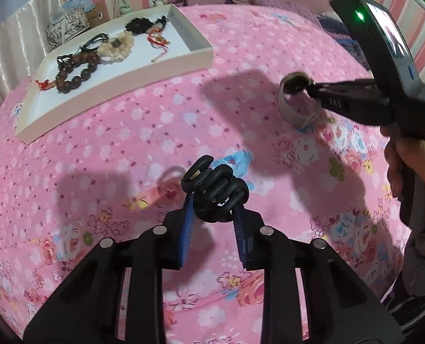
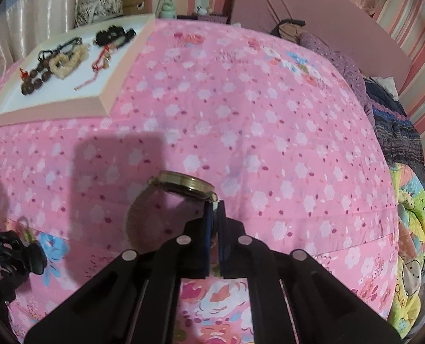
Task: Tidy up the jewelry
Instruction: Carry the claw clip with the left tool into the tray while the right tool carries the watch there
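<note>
Left wrist view looks down on a bed (image 1: 241, 57) covered in a pink flowered quilt, with a shallow white tray (image 1: 183, 54) lying near the far edge. Measured from that tray, the left gripper (image 1: 214, 209) is well apart on the near side, its blue-padded jaws drawn most of the way together and pressing on a chunky black bracelet (image 1: 215, 189) of thick oval links, which stands up between the pads. Off to the right of the tray, the right gripper (image 1: 310, 86), carried in a person's hand (image 1: 407, 160), pinches a brass-cased wristwatch (image 1: 295, 86) with a pale band. Right wrist view shows those jaws fully closed on the strap beside the watch case (image 2: 183, 185), the band looping down to the quilt. Inside the tray lie a dark wooden bead bracelet (image 1: 74, 74), a cream-coloured piece (image 1: 118, 47), a black beaded piece (image 1: 140, 24) and a thin red cord (image 1: 158, 40).
</note>
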{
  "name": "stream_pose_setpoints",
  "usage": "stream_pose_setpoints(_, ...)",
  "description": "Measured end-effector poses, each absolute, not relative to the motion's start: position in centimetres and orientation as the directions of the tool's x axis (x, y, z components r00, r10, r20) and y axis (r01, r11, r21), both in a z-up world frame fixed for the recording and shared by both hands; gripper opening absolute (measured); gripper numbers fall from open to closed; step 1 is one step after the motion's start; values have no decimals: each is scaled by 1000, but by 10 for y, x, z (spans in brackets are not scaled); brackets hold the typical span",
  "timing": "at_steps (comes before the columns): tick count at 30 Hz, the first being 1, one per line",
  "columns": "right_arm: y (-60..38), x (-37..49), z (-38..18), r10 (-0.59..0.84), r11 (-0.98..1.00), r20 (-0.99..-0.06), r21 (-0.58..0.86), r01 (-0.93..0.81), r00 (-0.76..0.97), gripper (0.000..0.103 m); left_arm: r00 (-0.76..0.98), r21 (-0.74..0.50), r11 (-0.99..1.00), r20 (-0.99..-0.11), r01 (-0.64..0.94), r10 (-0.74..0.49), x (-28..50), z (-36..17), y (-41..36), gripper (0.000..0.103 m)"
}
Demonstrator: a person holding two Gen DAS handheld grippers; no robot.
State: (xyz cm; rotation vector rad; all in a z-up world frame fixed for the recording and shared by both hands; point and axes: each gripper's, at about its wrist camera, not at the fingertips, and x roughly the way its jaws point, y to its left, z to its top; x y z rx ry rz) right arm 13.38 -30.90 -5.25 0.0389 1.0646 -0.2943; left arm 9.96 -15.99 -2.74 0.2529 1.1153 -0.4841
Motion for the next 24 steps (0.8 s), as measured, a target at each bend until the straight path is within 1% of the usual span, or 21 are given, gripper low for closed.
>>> stream_pose_setpoints(4, -302, 136, -41, -218, 961, -847, -101, 256, 485, 3, 389, -54, 885, -885, 463, -257, 108, -12, -140, 25)
stream_pose_setpoints(11, -281, 150, -13, -189, 970, -807, -66, 233, 560, 3, 451, -91, 920, -851, 382, -271, 145, 15, -95, 25)
stream_pose_setpoints(17, -251, 183, 13, -138, 982, -777, -26, 188, 614, 3, 517, -85, 949, -822, 305, -239, 191, 35, -61, 25)
stream_pose_setpoints(24, -223, 233, 19, -73, 987, -765, 39, 158, 640, 3, 555, -82, 966, -805, 247, -210, 245, 37, -39, 25)
